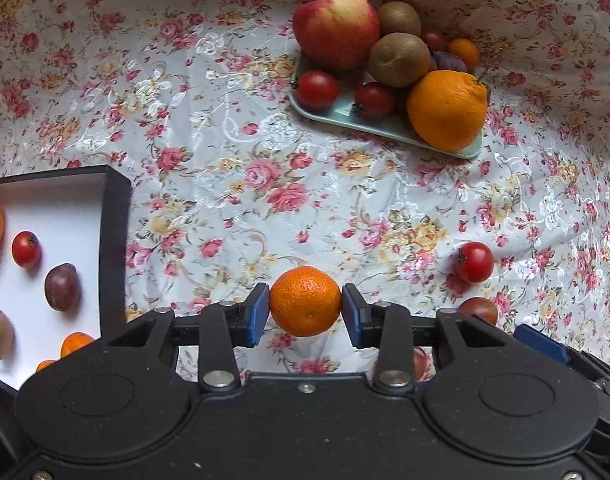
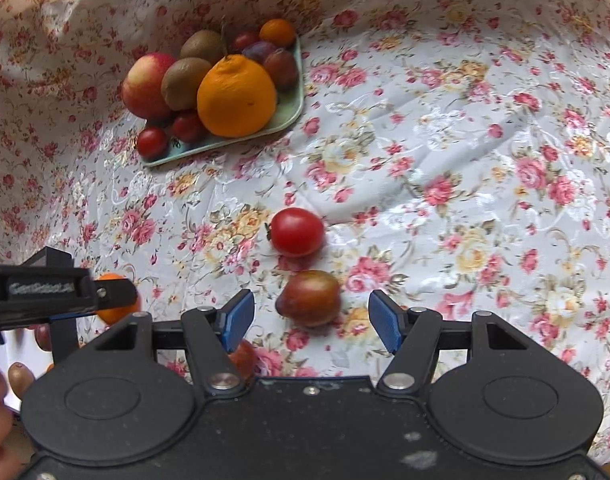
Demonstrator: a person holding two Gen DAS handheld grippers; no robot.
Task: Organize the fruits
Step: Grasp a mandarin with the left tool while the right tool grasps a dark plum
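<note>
The left gripper [image 1: 305, 312] grasps a mandarin [image 1: 305, 301] above the tablecloth [image 1: 233, 128], near the box [image 1: 115, 216] that already holds 7 fruits. The right gripper [image 2: 309, 320] is released around a plum [image 2: 308, 298]. The plate [image 1: 389, 126] remains full, so much is left.

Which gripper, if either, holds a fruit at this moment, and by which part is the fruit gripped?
The left gripper holds a small orange, its blue pads pressed against the fruit's two opposite sides. The right gripper is open and holds nothing; a plum lies between its fingers.
</note>
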